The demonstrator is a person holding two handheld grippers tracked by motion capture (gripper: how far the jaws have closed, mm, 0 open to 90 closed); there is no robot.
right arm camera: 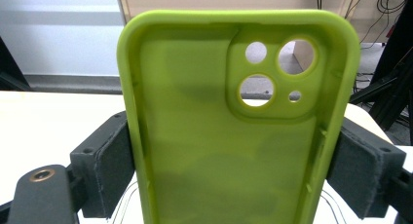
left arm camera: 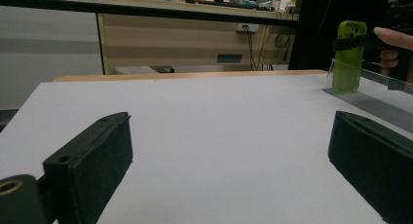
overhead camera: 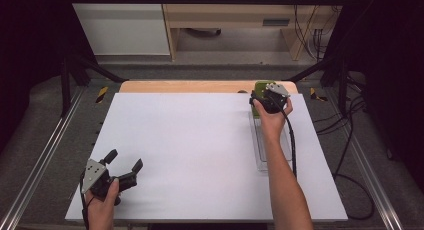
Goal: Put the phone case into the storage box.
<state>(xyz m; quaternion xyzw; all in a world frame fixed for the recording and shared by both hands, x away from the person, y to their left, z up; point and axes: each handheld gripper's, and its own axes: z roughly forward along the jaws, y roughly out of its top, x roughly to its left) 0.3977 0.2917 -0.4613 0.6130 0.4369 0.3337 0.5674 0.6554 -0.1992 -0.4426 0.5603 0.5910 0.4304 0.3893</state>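
Nearest, the left gripper (overhead camera: 123, 165) is resting idle at the near left corner of the white table (overhead camera: 190, 155), its jaws spread wide on nothing. Farther off, the right gripper (overhead camera: 265, 97) is clamping a green phone case (right arm camera: 234, 136) by its sides, holding it upright over the far end of a clear tray (overhead camera: 260, 150). Judging by this, the pickup is done; setting the case down is remaining.

High view: fixed overhead, looks fwd and down on white table (overhead camera: 200, 150). Left gripper view: low, near table surface, faces across it toward green phone case (left arm camera: 349, 56). Right gripper view: very close on same case (right arm camera: 234, 131). All share table's far right.
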